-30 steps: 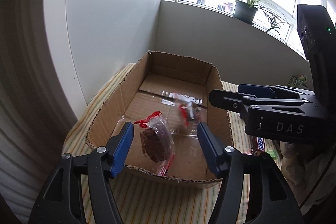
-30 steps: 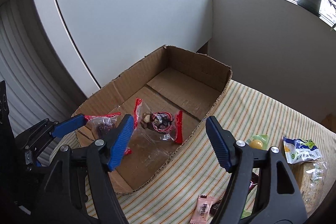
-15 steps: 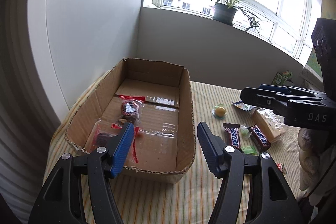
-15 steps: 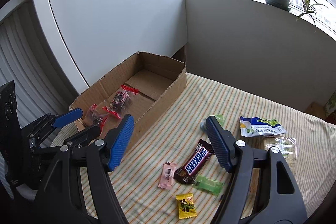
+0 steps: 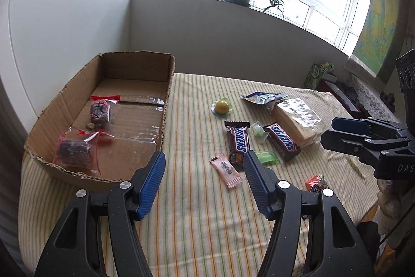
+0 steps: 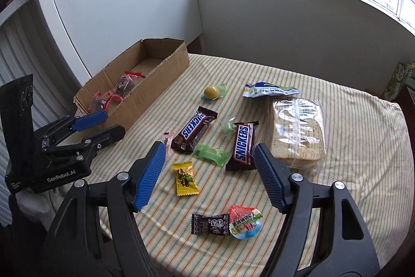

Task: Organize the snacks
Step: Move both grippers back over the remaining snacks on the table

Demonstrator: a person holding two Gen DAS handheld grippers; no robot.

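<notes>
Snacks lie scattered over the striped tablecloth (image 6: 350, 121), with a cardboard box (image 5: 166, 105) along the table's left edge, by the white wall. Two clear packets with red seals (image 5: 99, 112) and (image 5: 75, 151) lie on the box floor. Outside it, near the table's middle, two Snickers bars (image 6: 194, 133) and (image 6: 242, 144) lie side by side with green candies (image 6: 211, 153) between and below them. A yellow ball-shaped sweet (image 6: 211, 92) and a blue-and-white packet (image 6: 268, 90) sit toward the far edge, and a clear bag of sliced bread (image 6: 298, 130) lies just right of the bars. Closer to the near edge are a pink candy (image 5: 228, 170), a yellow candy (image 6: 185, 179), a black candy (image 6: 210, 223) and a round red-topped jelly cup (image 6: 245, 221) touching it. The left gripper (image 5: 203, 181) hovers open and empty just right of the box's near corner. The right gripper (image 6: 210, 173) hangs open, empty, over the candies.
</notes>
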